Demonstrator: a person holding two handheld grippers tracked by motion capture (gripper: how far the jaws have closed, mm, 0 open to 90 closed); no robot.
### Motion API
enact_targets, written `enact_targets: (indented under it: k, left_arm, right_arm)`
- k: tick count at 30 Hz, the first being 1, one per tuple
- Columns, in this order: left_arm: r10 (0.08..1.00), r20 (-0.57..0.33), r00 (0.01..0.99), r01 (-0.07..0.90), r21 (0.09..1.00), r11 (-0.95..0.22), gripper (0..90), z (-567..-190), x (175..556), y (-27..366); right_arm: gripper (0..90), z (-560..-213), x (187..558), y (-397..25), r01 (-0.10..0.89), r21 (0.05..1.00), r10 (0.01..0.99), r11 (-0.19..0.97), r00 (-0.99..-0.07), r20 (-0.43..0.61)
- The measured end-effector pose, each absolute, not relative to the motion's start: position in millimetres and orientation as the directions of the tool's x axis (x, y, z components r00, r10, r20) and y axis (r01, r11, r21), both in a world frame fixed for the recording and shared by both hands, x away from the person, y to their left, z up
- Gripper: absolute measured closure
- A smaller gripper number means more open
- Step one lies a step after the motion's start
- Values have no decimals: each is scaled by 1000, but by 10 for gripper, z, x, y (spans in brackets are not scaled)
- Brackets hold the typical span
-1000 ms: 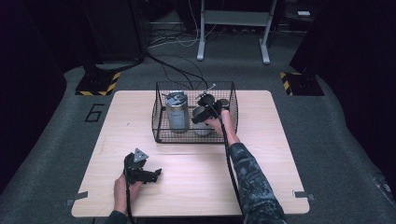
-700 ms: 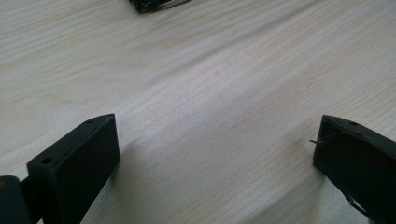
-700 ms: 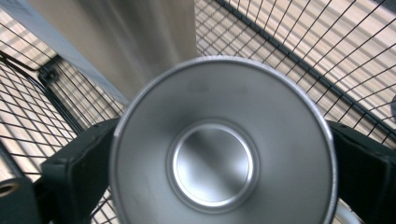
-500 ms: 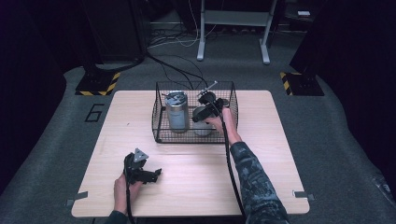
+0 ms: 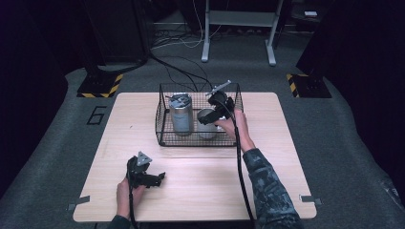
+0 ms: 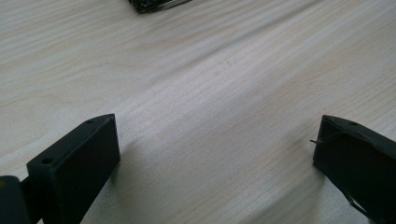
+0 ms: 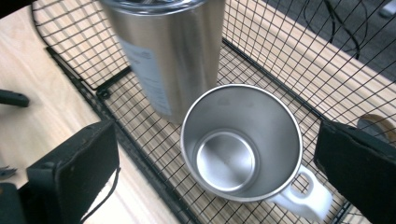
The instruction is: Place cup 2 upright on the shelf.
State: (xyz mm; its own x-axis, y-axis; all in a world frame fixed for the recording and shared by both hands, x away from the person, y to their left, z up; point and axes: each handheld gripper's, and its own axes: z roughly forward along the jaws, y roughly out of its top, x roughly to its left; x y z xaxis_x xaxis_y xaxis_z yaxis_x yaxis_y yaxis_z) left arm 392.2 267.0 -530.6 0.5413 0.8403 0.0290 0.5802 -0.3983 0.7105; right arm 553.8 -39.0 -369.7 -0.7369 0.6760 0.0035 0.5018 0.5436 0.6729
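Observation:
A black wire basket stands at the back middle of the table. Inside it are a tall steel tumbler with a lid and, to its right, a steel mug. My right gripper hangs open over the mug. In the right gripper view the mug stands upright and empty between the wide-apart jaws, its white handle toward the right jaw and the tumbler just behind it. My left gripper rests low at the table's front left, open with nothing in it.
The light wooden table stretches bare between the basket and my left gripper. A dark object shows at the top edge of the left gripper view. Cables and a stand's legs lie on the floor behind the table.

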Motion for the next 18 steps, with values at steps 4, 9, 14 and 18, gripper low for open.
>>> enact_targets:
  k: [4,9,14,18]
  left_arm:
    - [840,29,541,580,711,-398,3,-5306,3922,2670]
    - [839,27,543,581,709,-399,3,-5305,3923,2671]
    - [841,30,541,580,711,-398,3,-5306,3924,2669]
    - [841,31,541,580,711,-399,3,-5306,3924,2669]
  right_arm:
    - [0,-3649,5382,-434,482,677,664,557,-748,-14]
    - [2,-3656,5212,-511,470,687,656,554,-755,-12]
    - [3,-3655,5052,-649,448,704,641,551,-768,-13]
    - [7,-3667,4894,-768,435,713,641,550,-767,-26]
